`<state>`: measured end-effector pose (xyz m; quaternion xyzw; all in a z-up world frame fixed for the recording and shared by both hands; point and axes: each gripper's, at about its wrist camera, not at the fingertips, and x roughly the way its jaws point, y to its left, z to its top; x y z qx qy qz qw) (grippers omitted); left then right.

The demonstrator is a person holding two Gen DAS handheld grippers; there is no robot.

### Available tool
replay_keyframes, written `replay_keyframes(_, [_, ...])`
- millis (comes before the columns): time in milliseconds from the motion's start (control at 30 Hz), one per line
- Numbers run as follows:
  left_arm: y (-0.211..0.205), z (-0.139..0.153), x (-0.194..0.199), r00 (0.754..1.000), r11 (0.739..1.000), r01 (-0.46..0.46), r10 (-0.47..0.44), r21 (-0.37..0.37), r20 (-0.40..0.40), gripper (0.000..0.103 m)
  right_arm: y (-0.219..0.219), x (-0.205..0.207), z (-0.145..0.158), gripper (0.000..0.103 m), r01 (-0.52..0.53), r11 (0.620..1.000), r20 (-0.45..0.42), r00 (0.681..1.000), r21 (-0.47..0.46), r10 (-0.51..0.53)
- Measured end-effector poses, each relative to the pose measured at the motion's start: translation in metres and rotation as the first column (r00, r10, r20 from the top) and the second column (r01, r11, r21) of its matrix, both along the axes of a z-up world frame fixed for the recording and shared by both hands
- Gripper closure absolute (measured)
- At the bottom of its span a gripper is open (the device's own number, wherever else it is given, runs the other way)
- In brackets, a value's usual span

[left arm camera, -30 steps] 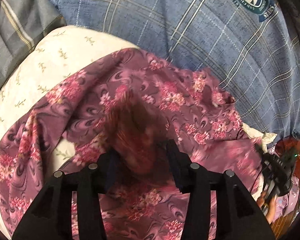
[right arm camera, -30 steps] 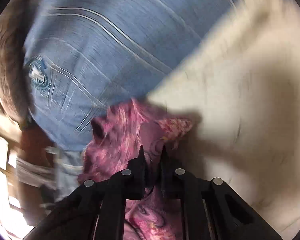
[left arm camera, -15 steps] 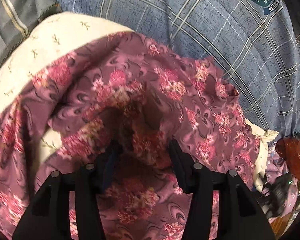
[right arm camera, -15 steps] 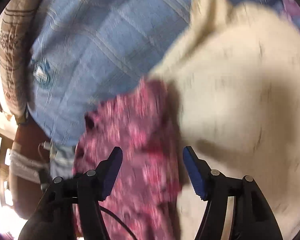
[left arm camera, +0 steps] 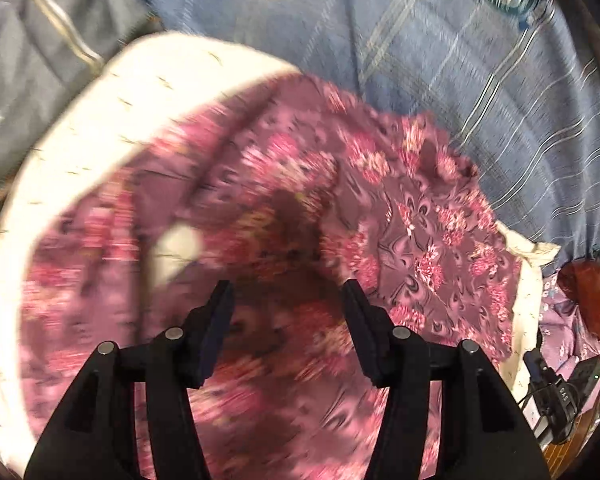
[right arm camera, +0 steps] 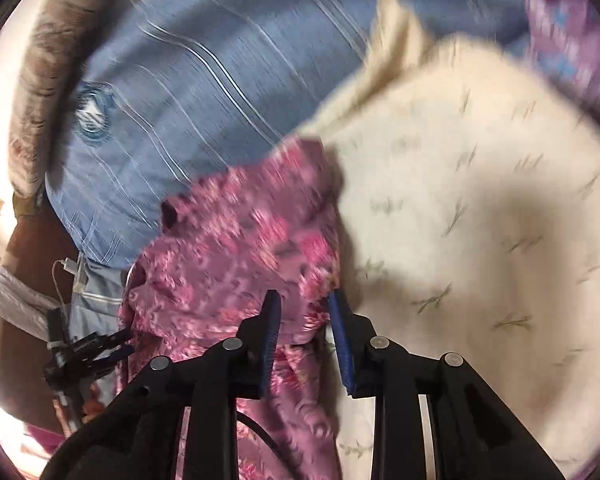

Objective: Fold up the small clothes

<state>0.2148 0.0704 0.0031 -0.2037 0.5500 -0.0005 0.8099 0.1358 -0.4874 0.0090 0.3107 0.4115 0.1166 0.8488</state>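
A purple garment with pink flowers (left arm camera: 420, 232) lies rumpled on a cream pillow with small sprigs (left arm camera: 148, 96). My left gripper (left arm camera: 286, 300) is open just above the garment's middle, with nothing between its fingers. In the right wrist view the same garment (right arm camera: 236, 248) lies along the pillow's left edge (right arm camera: 480, 220). My right gripper (right arm camera: 302, 304) is partly open over the garment's edge, with cloth between its fingers; the blue pads do not press on it. Both views are blurred by motion.
A blue plaid sheet with a round emblem (left arm camera: 440, 40) lies behind the pillow. A grey striped cloth (left arm camera: 40, 52) is at the far left. A black device with cables (left arm camera: 556, 396) sits at the lower right, beside more purple cloth.
My left gripper has let go of the bunched cloth and opened wide. My right gripper opened wide half a second ago and has narrowed again over the garment's edge.
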Motion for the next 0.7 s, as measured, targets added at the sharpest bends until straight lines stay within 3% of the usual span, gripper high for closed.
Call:
replay_keyframes(133, [0.05,0.028,-0.02,0.999,0.999,-0.038,0.038,0.008,0.017,0.043,0.028,-0.029,0.033,0.07,-0.056,0.995,0.086,0.994,-0.077,0.063])
replay_keyframes(300, [0.111,0.04,-0.071,0.992,0.987,-0.128,0.126,0.101,0.032,0.042,0.101,-0.048,0.044,0.061,-0.235,0.963,0.105,0.963,-0.132,0.249])
replay_keyframes(433, [0.153,0.038,-0.113,0.988,0.981,-0.155,0.154,0.119,0.017,0.042,0.182,-0.051,0.046,0.061,-0.41,0.9,0.088,0.901,-0.149,0.425])
replay_keyframes(567, [0.18,0.034,-0.142,0.982,0.975,-0.187,0.185,0.122,0.025,0.042,0.264,-0.053,0.042,0.061,-0.613,0.789,0.058,0.787,-0.043,0.614])
replay_keyframes(700, [0.201,0.031,-0.158,0.975,0.969,-0.221,0.217,0.113,0.043,0.042,0.349,-0.049,0.025,0.061,-0.726,0.688,-0.019,0.687,0.025,0.726])
